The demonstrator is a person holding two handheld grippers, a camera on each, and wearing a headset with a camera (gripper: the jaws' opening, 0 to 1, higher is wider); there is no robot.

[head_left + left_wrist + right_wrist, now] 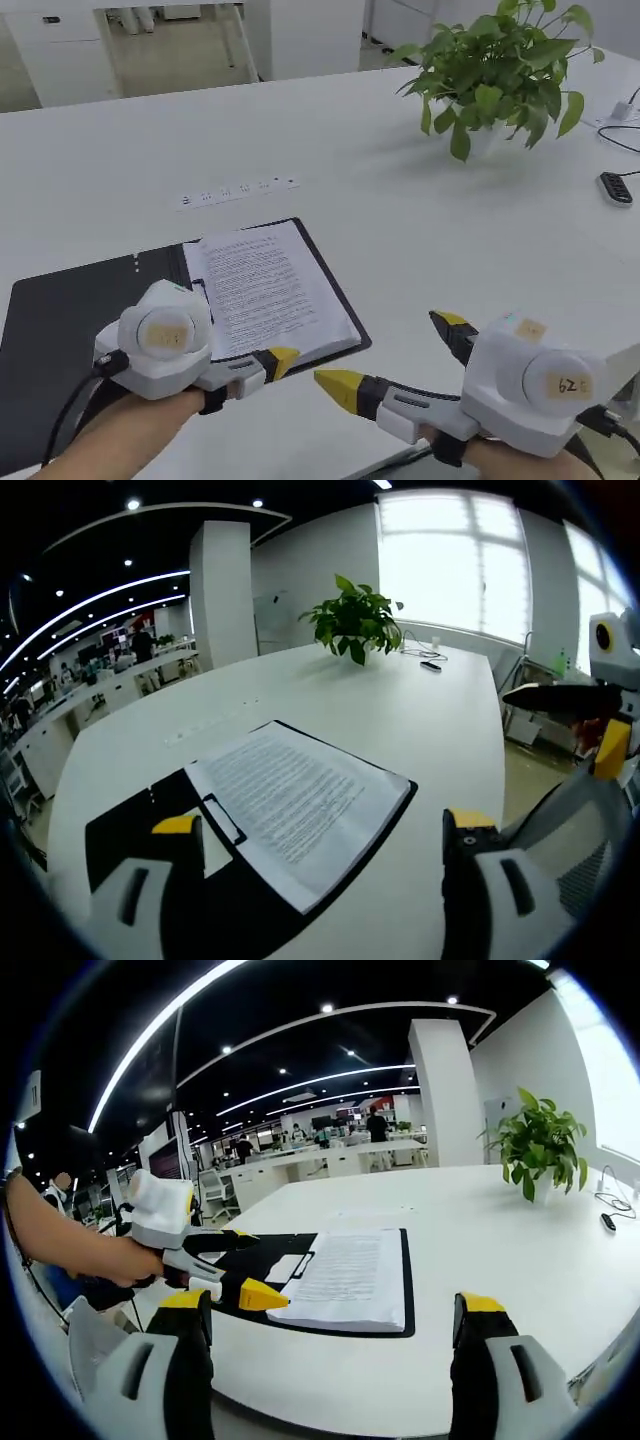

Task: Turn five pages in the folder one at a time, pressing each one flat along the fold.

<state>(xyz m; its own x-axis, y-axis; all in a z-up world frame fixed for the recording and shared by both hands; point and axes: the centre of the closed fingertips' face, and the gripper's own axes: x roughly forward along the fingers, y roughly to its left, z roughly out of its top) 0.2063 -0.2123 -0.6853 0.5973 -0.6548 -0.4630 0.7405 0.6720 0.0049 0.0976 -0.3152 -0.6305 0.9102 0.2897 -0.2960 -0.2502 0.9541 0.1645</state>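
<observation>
A green potted plant is standing in a pale pot on the white counter. Near the plant, on its right side, a black power strip is lying flat, and a thin dark cable is running across the counter just beyond it. Well to the left of the plant, a row of sockets is sitting flush in the counter top. Behind the plant a bright window is letting in daylight. To the left of the plant a white pillar is rising to the dark ceiling, where long strip lights are glowing.
</observation>
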